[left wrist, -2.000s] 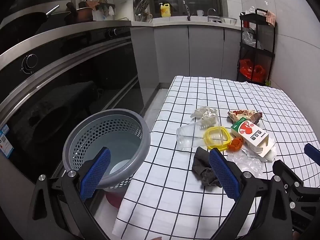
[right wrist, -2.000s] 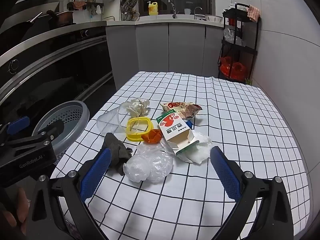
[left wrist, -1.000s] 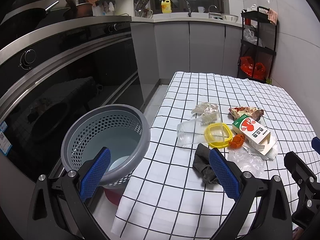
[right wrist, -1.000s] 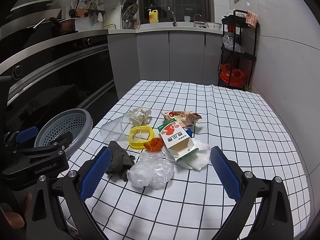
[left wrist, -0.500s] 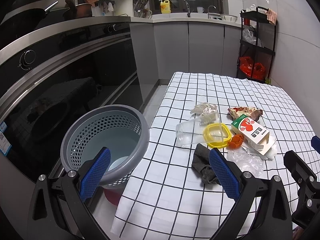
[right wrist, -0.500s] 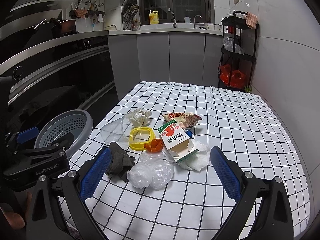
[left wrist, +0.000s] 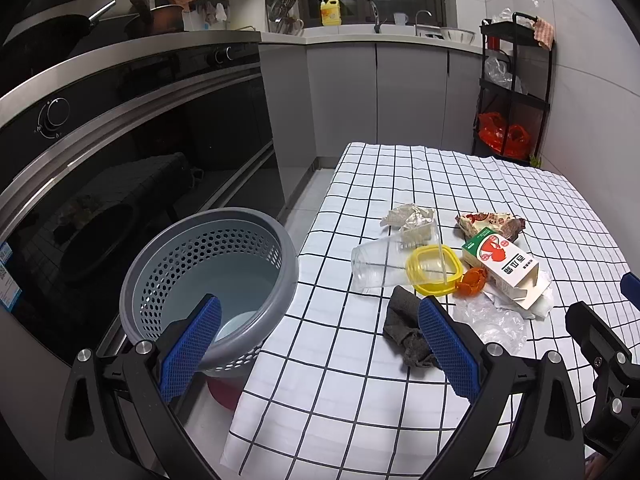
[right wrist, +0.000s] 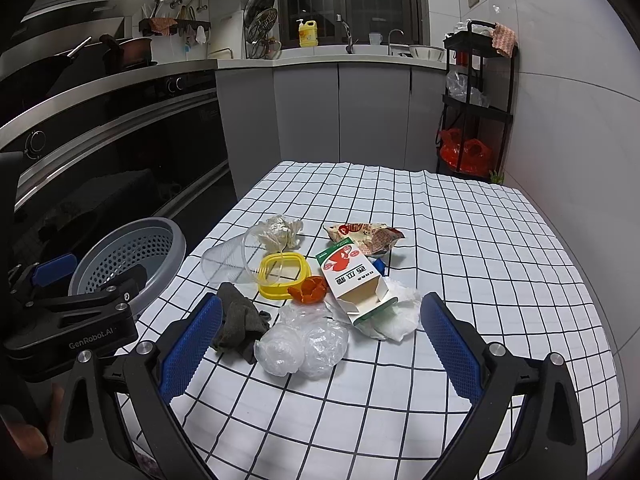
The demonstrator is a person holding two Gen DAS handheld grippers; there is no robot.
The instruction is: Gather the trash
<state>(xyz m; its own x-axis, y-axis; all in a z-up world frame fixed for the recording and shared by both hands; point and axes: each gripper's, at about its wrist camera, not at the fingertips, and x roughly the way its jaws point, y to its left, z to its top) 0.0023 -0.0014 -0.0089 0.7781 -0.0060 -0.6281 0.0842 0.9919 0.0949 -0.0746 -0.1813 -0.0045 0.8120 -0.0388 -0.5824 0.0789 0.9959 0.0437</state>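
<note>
Trash lies in a pile on the checked tablecloth (right wrist: 460,240): a milk carton (right wrist: 352,280), clear cup (right wrist: 226,260), yellow lid (right wrist: 282,276), orange peel (right wrist: 307,289), dark rag (right wrist: 238,320), crumpled clear plastic (right wrist: 304,344), white tissue (right wrist: 394,316), paper wad (right wrist: 280,232) and snack wrapper (right wrist: 366,234). A grey perforated bin (left wrist: 212,280) stands off the table's left edge. My left gripper (left wrist: 316,348) is open and empty, between the bin and the rag (left wrist: 404,332). My right gripper (right wrist: 320,344) is open and empty, just short of the plastic.
A dark oven front (left wrist: 120,160) and counter run along the left. Grey cabinets (right wrist: 360,112) and a sink are at the back. A black shelf rack (right wrist: 476,100) with red bags stands at the back right, by the white wall.
Both grippers have drawn back and risen slightly, so the trash pile looks a little farther. Nothing was picked up; both stay open.
</note>
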